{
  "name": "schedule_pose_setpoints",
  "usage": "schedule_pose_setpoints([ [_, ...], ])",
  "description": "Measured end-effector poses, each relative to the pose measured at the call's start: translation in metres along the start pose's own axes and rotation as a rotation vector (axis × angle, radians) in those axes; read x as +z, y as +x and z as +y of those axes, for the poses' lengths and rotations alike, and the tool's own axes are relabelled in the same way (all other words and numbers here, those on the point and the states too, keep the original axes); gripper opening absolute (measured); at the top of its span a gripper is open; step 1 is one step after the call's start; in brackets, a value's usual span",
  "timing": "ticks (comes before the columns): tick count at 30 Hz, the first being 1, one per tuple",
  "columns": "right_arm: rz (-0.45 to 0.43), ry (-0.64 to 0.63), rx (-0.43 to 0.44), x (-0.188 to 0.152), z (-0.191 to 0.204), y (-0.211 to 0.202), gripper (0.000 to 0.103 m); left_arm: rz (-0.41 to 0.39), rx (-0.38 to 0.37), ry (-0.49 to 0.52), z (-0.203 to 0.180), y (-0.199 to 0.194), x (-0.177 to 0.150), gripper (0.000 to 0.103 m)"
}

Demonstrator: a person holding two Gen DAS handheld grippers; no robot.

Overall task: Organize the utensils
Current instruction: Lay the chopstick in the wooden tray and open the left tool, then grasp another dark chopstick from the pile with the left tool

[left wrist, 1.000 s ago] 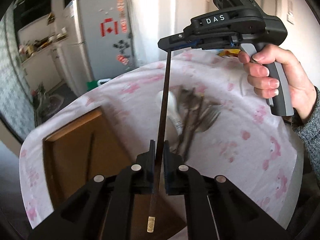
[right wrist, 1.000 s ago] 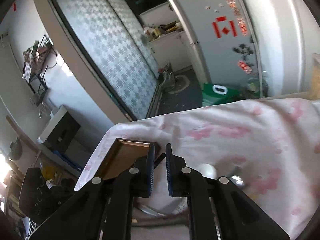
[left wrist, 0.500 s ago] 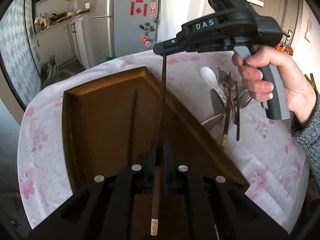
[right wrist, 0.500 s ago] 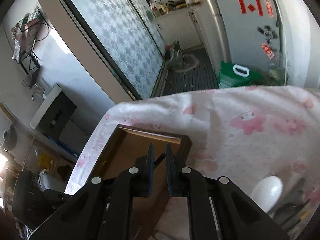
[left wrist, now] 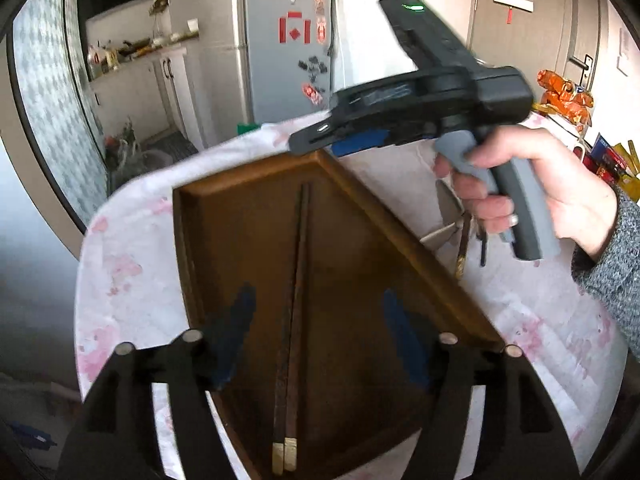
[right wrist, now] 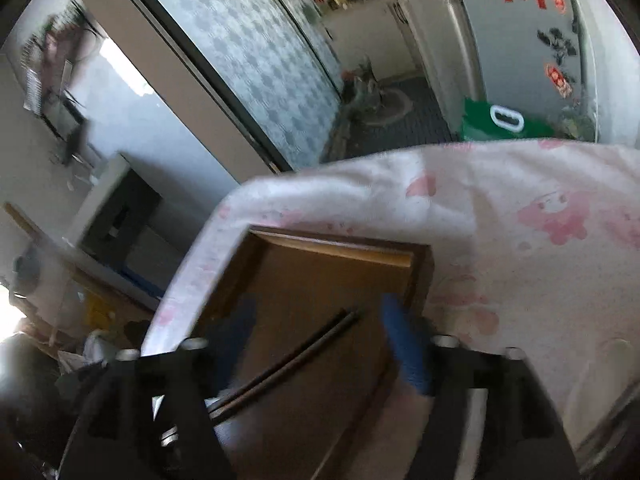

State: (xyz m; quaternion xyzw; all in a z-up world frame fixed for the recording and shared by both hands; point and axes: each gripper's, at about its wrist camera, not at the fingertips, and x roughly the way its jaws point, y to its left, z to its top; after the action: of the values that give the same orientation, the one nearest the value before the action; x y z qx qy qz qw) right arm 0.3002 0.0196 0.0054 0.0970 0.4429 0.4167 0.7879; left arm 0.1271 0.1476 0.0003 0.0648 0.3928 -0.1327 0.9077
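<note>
Chopsticks (left wrist: pixel 292 300) flat in tray (left wrist: pixel 360 240), apparently untouched between just-opened left claw (left wrist: pixel 320 328).

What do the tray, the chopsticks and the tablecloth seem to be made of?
Tray: probably wood, brown with a satin sheen and a lighter raised rim.
Chopsticks: likely dark lacquered wood with pale, possibly metal, end caps.
Tablecloth: soft white fabric with a pink print, draping over the table edge.

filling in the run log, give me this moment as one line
step: chopstick drop | left gripper: just opened, empty | right gripper: just opened, empty | chopsticks: lying together in wooden tray | other utensils: on tablecloth
</note>
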Motion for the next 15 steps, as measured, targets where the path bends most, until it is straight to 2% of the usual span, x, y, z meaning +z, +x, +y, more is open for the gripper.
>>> schedule_pose_setpoints([
  [3, -0.03, -0.012, -0.031, -0.004, -0.014, -0.051, 0.073, -0.036, -0.029, 0.039, -0.021, -0.008, 0.007, 0.079],
  [8, -0.077, 0.034, -0.111, -0.024, -0.063, -0.13, 0.074, -0.023, -0.096, 0.131, -0.08, 0.009, 0.019, 0.079],
  [11, -0.099, 0.071, -0.162, -0.041, -0.094, -0.163, 0.074, -0.005, -0.138, 0.176, -0.108, 0.027, 0.023, 0.079],
  [15, -0.1, 0.16, -0.204, -0.06, -0.137, -0.179, 0.074, 0.025, -0.159, 0.203, -0.134, 0.05, 0.03, 0.079],
])
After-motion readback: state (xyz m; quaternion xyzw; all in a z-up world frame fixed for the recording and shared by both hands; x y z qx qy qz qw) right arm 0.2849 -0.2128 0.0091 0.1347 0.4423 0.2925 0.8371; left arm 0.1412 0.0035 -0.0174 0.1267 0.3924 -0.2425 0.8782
